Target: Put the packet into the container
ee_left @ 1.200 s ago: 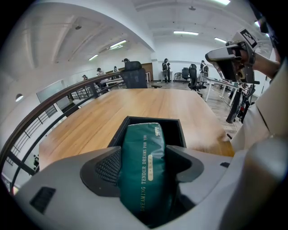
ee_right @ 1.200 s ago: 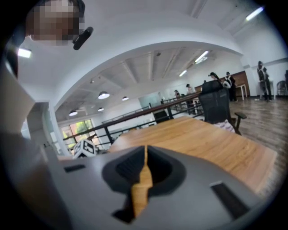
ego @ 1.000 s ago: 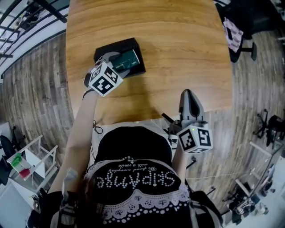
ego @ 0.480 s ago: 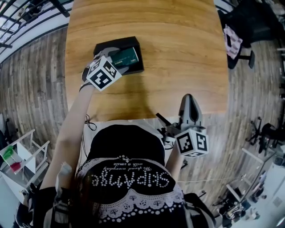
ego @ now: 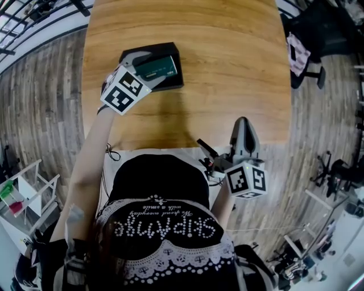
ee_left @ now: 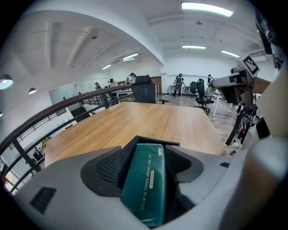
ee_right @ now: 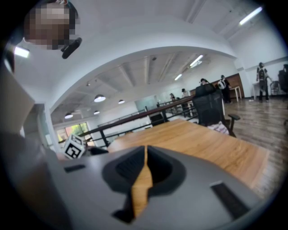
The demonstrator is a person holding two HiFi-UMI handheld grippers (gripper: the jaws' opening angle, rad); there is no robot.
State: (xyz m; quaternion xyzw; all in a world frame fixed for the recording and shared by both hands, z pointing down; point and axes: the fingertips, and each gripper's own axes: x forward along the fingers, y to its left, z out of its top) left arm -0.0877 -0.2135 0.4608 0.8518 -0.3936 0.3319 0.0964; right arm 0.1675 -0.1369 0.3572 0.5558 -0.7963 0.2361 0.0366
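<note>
We see the wooden table running away from us, its near edge just in front of the person's body and its left edge close beside the black container. The container sits in the near-left part of the tabletop. To its right and beyond it the wood lies bare and broad, so the open room is on that side. On the left there is only a narrow strip of table before the drop to the plank floor. A dark railing runs past the far-left corner, and a black chair with a pale cloth on it stands off the table's right side.

The left gripper reaches over the container with its jaws closed on the packet, one jaw on each long side. The packet sits over the container's opening, and a black rim shows just past its far end. We cannot tell whether it touches the bottom.

The right gripper hangs at the table's near edge, well apart from the container, its jaws pressed together with nothing between them.

The packet is a dark green, oblong soft pack, slightly puffed, with pale print running along its length and a small pale oval mark at mid-length.
</note>
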